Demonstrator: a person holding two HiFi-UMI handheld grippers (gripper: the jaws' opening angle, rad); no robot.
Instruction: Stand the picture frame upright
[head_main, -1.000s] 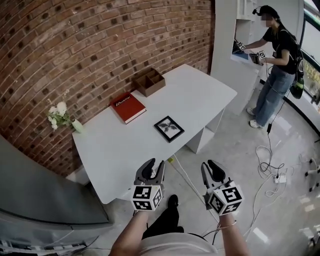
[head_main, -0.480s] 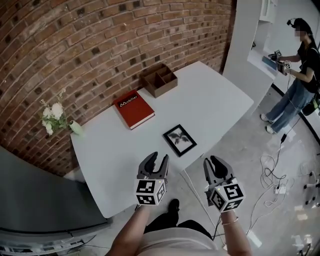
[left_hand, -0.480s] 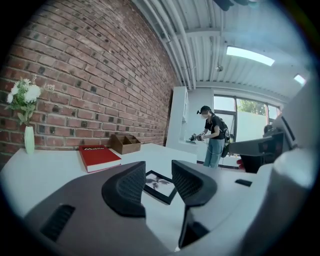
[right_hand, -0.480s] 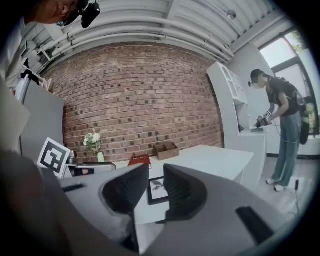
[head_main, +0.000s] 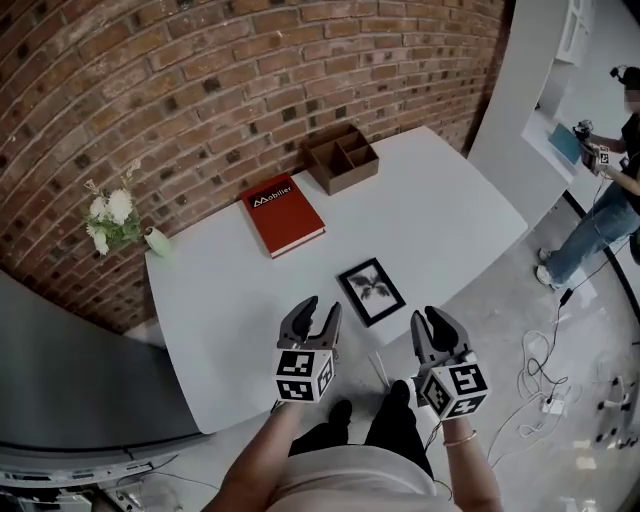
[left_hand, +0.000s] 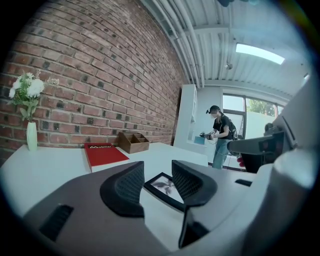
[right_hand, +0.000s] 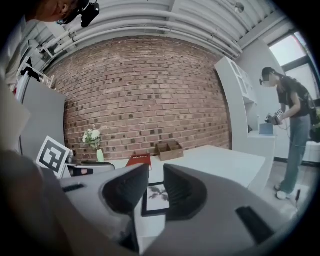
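Picture frame (head_main: 371, 292) lies flat near the white table's (head_main: 230, 300) front edge. Left gripper's (head_main: 316, 311) jaws have just been opening, nothing between them; right gripper (head_main: 432, 320) hovers alongside, parted, empty too.

The white table (head_main: 430, 215) holds a flat picture frame (head_main: 371, 291) at 5 o'clock, red book (head_main: 282, 215) at 10, tray (head_main: 342, 157) at 12, possibly a vase (head_main: 157, 241) at 9.

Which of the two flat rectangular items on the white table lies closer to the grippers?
The black picture frame: it lies flat near the table's front edge, while the red book sits farther back toward the brick wall.
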